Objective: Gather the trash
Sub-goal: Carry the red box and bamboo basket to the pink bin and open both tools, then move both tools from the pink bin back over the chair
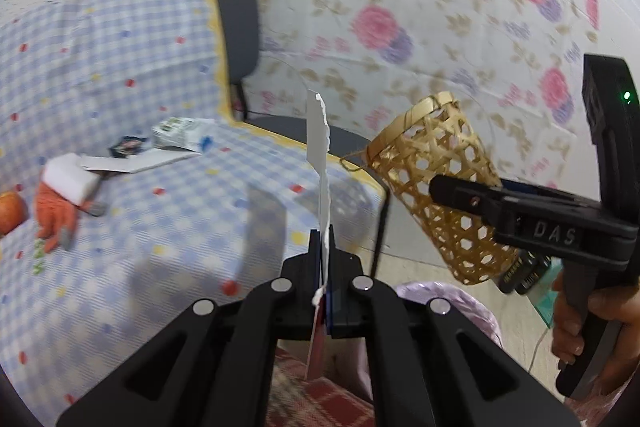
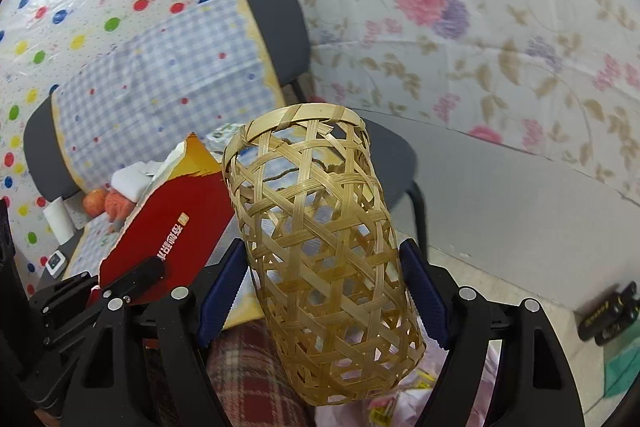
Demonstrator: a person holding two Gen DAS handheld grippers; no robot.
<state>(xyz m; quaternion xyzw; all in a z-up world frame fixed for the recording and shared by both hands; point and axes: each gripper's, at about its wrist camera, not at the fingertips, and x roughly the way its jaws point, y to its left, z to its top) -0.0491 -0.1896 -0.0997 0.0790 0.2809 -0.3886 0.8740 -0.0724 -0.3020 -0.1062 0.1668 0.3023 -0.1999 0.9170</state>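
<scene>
My left gripper [image 1: 325, 247] is shut on a torn piece of red and white card [image 1: 320, 155], seen edge-on above the chair seat; its red face shows in the right wrist view [image 2: 168, 227]. My right gripper [image 2: 324, 291] is shut on a woven bamboo basket [image 2: 320, 251], held in the air with its open mouth facing away. The basket also shows in the left wrist view [image 1: 436, 183], to the right of the card, with the right gripper [image 1: 460, 195] clamped on it. More trash lies on the blue checked cloth [image 1: 160, 227]: a torn carton [image 1: 176, 133], a dark wrapper [image 1: 126, 145] and a flat white card [image 1: 136, 163].
A white sponge [image 1: 68, 177], an orange knitted toy [image 1: 54, 215] and an apple [image 1: 10, 211] lie at the cloth's left. A pink plastic bag [image 1: 452, 303] sits below the grippers. The chair's grey backrest [image 1: 236, 31] stands behind. Floral cloth covers the wall. Dark objects [image 2: 608, 315] lie on the floor.
</scene>
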